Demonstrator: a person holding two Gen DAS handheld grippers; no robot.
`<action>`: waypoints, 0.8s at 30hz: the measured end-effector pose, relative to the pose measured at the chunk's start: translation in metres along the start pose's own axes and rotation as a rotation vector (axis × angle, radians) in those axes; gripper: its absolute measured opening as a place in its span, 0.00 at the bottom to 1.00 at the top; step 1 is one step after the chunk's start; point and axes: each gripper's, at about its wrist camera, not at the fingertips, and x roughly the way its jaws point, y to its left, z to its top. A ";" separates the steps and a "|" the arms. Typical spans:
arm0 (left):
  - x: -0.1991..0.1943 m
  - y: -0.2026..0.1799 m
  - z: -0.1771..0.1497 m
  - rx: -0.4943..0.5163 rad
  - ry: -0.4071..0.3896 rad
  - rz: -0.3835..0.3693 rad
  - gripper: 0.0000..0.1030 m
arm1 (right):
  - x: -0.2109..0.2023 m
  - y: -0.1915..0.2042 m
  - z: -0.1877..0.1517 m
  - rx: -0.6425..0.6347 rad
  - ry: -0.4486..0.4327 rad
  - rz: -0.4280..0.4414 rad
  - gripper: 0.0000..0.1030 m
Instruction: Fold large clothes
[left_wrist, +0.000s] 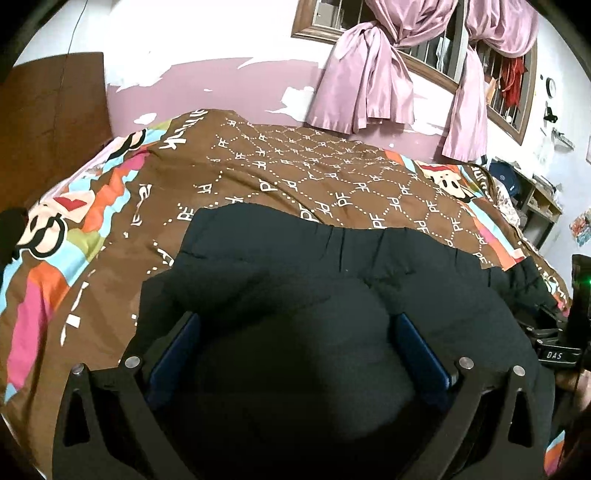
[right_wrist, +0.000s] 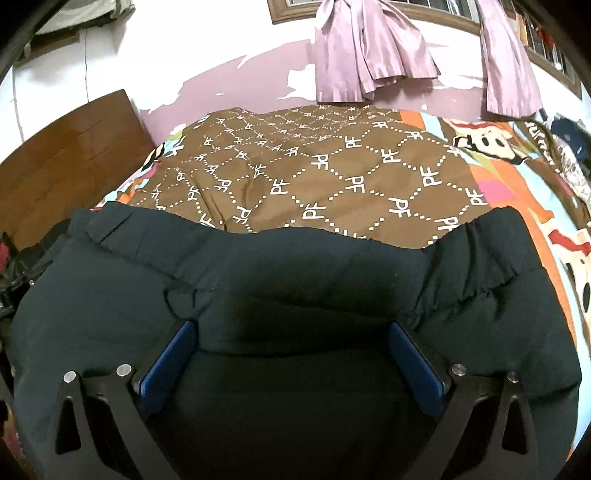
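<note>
Black garment (right_wrist: 295, 266) lies on patterned bedspread (right_wrist: 332, 177) — both grippers spread wide.

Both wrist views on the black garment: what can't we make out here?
- Black garment: near part cut off by the bottom edge in both views, so its type and fold state are unclear.
- Left tool and right tool: open; whether the tips touch the cloth is lost in shadow.
- Bedspread: near part hidden under the garment.
- Shelf: contents too small, at the fisheye rim.
</note>
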 end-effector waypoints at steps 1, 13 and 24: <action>0.000 0.001 0.000 -0.009 -0.003 -0.007 0.99 | -0.001 -0.001 -0.001 0.005 -0.007 0.005 1.00; 0.001 -0.002 -0.006 -0.013 -0.052 -0.006 0.99 | -0.002 -0.006 -0.007 0.032 -0.057 0.025 1.00; 0.001 -0.002 -0.010 -0.013 -0.073 -0.012 0.99 | -0.008 -0.004 -0.010 0.032 -0.089 0.020 1.00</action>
